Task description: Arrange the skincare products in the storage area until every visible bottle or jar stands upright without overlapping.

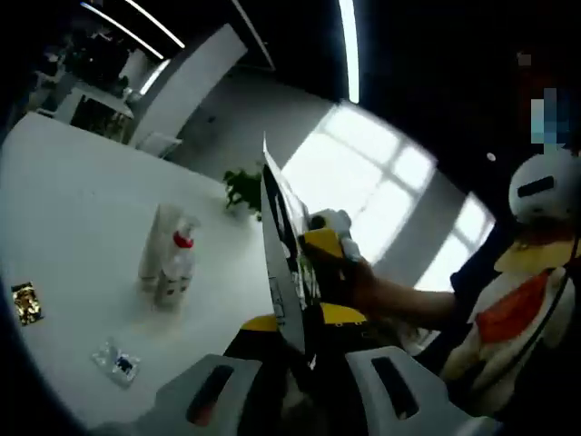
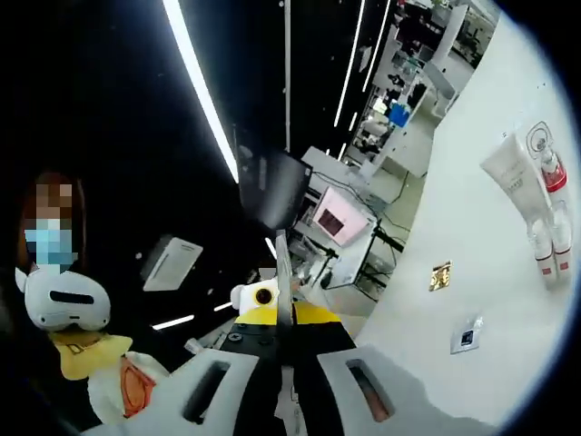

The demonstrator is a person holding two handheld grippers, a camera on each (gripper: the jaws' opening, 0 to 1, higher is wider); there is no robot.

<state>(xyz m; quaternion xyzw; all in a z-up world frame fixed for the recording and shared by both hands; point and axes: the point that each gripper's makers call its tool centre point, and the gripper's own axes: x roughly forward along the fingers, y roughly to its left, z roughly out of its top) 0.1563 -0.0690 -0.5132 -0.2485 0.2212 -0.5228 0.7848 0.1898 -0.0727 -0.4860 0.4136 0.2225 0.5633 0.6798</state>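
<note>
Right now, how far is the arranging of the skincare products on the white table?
Done, it seems: the white plastic tube and the clear spray bottle with a red collar stand upright, close together on the white table. In hand: no product; a thin flat card stands edge-on between the open left gripper and right gripper. Still to do: perhaps spacing them; whether they touch is unclear.

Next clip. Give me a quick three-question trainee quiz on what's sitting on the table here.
1. True or false: the white tube lies flat on the table.
2. The collar under the spray bottle nozzle is: A blue, B red, C green.
3. Fill in: ___ small flat packets lie on the table near the bottles.

Key:
1. False; it stands upright.
2. B.
3. Two: a gold sachet and a clear sachet.
</note>
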